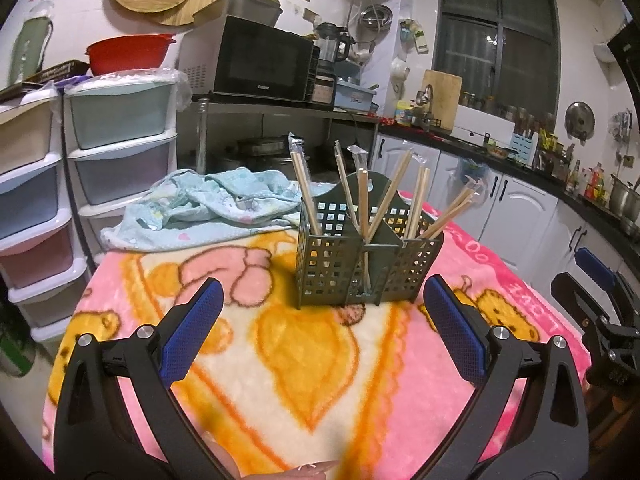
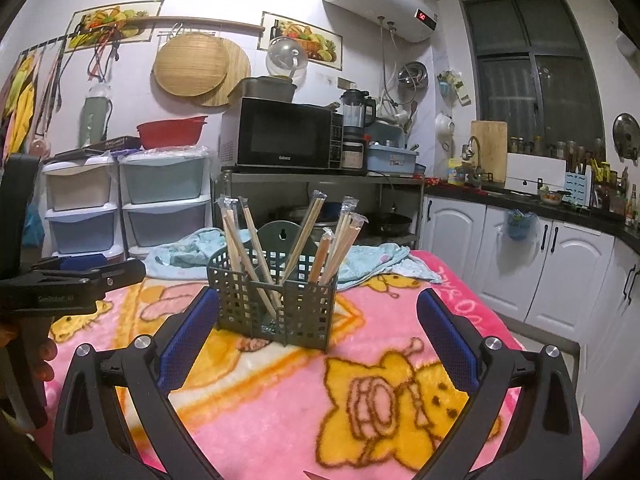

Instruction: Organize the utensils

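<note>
At the far left stand stacked plastic drawers [image 1: 120, 136], with a red basin [image 1: 130, 54] on top and a microwave [image 1: 262, 60] on the rack beside them. The left tool [image 1: 320, 308] hovers spread wide above the blanket-covered bench [image 1: 280, 380], gripping nothing. Ahead of it, near the bench's middle, stands the dark green perforated utensil holder [image 1: 362, 264]; wrapped chopsticks [image 1: 306, 196] lean out of its compartments at different angles. A crumpled light blue cloth [image 1: 208, 208] lies behind the holder.

The left wrist view catches the right tool only as a dark sliver at its right edge. The right wrist view shows the right tool [image 2: 318, 314] spread open and empty, the holder just ahead between its fingers, and the left tool's body at the left edge with a hand [image 2: 42, 360] on its grip. Only this view shows the white water heater [image 2: 380, 0] high on the wall.
</note>
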{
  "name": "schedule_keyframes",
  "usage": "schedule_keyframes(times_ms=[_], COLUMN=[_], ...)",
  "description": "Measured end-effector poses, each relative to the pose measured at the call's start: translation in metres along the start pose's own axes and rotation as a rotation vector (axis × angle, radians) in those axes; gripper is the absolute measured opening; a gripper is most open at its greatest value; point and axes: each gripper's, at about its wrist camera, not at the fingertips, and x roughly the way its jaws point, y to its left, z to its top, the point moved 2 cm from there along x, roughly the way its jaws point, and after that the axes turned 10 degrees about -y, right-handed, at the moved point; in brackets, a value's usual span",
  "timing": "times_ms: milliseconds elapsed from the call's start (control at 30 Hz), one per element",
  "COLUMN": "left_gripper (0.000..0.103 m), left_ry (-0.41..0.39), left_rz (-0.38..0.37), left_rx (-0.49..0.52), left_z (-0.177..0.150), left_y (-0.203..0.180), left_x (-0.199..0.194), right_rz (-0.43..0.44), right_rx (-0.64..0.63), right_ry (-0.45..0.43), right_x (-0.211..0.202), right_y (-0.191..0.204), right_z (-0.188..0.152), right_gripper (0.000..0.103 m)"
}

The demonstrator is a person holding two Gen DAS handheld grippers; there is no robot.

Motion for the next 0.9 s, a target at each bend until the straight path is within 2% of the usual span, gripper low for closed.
schedule_keyframes(times_ms=[900], left_gripper=[0.092], left_ry=[0.002], left_rz=[0.0], left_rx=[-0.002], left_z=[0.0015], left_y=[0.0025], left_x=[-0.0001], right_rz=[0.002], right_rx=[0.0], right_ry=[0.002], right_x=[0.0001], right_y=[0.0008], right_z=[-0.0016], right_gripper=[0.096])
